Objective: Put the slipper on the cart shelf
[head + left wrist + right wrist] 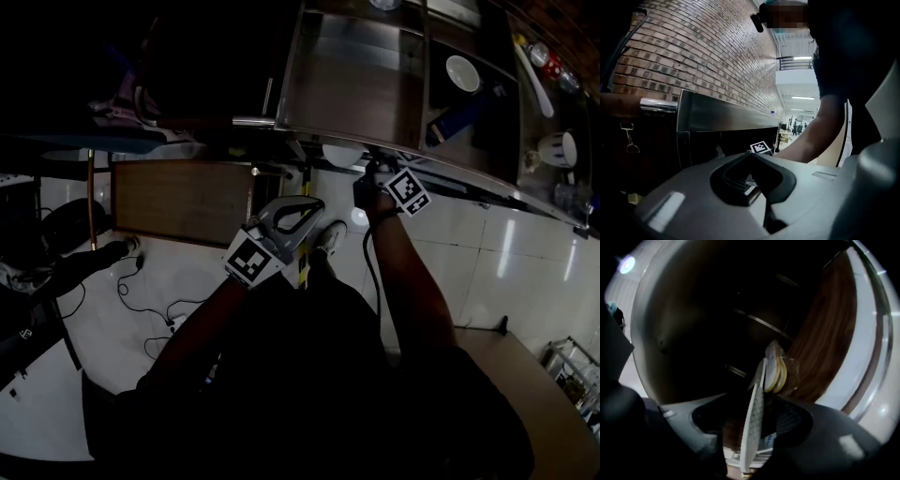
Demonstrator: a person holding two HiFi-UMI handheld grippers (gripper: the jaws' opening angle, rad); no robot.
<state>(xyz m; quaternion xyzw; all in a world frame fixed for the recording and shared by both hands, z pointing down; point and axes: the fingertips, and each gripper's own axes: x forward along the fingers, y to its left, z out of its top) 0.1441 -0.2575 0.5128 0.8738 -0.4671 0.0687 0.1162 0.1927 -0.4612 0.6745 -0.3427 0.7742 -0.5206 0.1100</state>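
Right arm outstretched; right gripper [373,174] fingers [797,423] apart, slipper [753,427] between.

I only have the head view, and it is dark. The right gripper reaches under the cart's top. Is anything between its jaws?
Observer: Yes. In the right gripper view, a slipper stands on edge between the jaws of the right gripper.
Operator: Is it gripped?
Observer: No. The jaws stand apart, clear of the slipper on both sides.
Operator: And the left gripper?
Observer: The left gripper has its jaws together in its own view, with nothing in them.
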